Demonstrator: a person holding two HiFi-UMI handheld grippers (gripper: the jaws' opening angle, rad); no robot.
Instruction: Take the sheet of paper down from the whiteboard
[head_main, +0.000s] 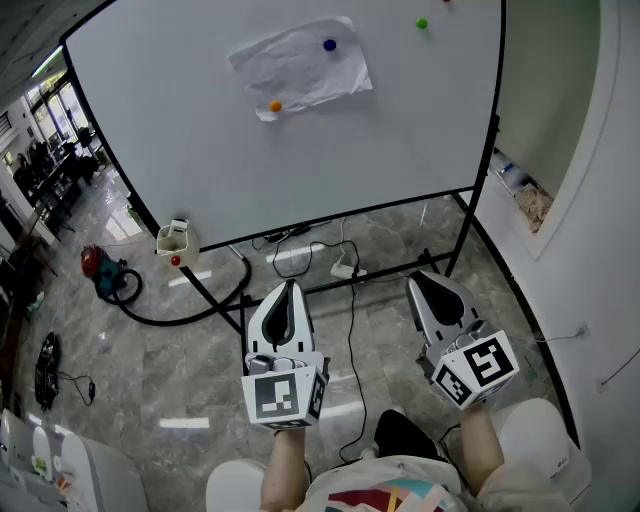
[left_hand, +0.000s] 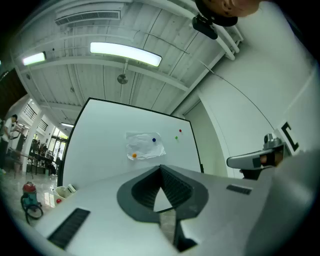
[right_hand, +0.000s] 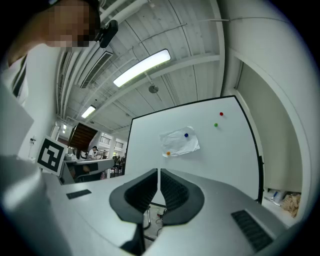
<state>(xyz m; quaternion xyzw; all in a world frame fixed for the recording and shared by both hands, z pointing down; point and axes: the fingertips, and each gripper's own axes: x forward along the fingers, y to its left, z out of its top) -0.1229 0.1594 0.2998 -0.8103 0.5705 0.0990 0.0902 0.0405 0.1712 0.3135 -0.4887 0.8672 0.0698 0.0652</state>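
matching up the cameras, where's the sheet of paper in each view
Head view: sheet of paper top centre, on the whiteboard.
Left gripper view: sheet of paper mid-picture, slightly left of centre.
Right gripper view: sheet of paper just right of centre.
Shared landmark: the blue magnet in its upper right part.

Whiteboard: smooth white face with a slight sheen. Its frame is black and looks like metal.
Sheet of paper: white, matt, heavily creased.
Blue magnet, orange magnet, green magnet: small and glossy; material cannot be told.
Floor: grey veined stone-look tiles, polished, mirroring the ceiling lights.
Left tool and right tool: smooth, matt, pale-grey plastic shells. The pads are black, ribbed and matt.
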